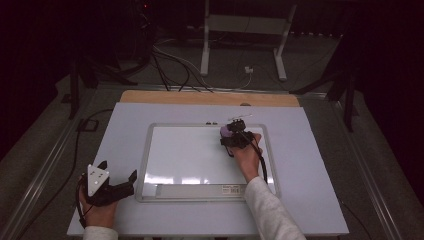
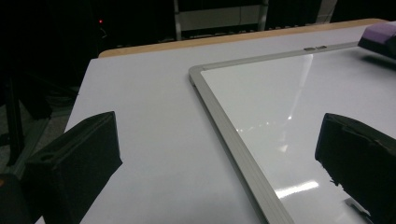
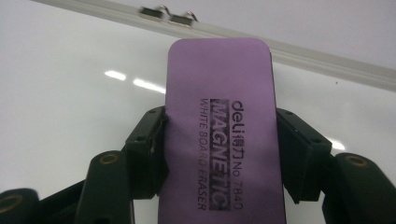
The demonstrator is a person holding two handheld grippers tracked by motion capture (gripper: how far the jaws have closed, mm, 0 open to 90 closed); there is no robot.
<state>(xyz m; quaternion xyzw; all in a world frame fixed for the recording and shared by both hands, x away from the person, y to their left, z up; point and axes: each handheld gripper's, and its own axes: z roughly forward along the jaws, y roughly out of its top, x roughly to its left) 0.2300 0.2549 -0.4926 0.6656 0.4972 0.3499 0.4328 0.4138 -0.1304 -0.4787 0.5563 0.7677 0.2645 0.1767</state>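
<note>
A silver-framed whiteboard [image 1: 200, 160] lies flat on the table, its surface blank and glossy. My right gripper [image 1: 231, 136] is over the board's upper right area, shut on a purple magnetic whiteboard eraser [image 3: 223, 140] that lies flat against the board near its top frame [image 3: 327, 58]. The jaws press the eraser's two long sides. My left gripper [image 1: 118, 175] rests on the table at the board's lower left corner, open with nothing between its jaws. In the left gripper view the board's left frame [image 2: 224, 126] runs between the jaws, and the eraser [image 2: 380, 37] shows at the far right.
The board sits on a pale blue sheet [image 1: 320, 165] over a wooden tabletop [image 1: 210, 97]. Two small metal clips [image 3: 168, 16] sit on the board's top frame. Beyond the table, cables [image 1: 175, 65] and a white stand [image 1: 245, 35] lie on the dark floor.
</note>
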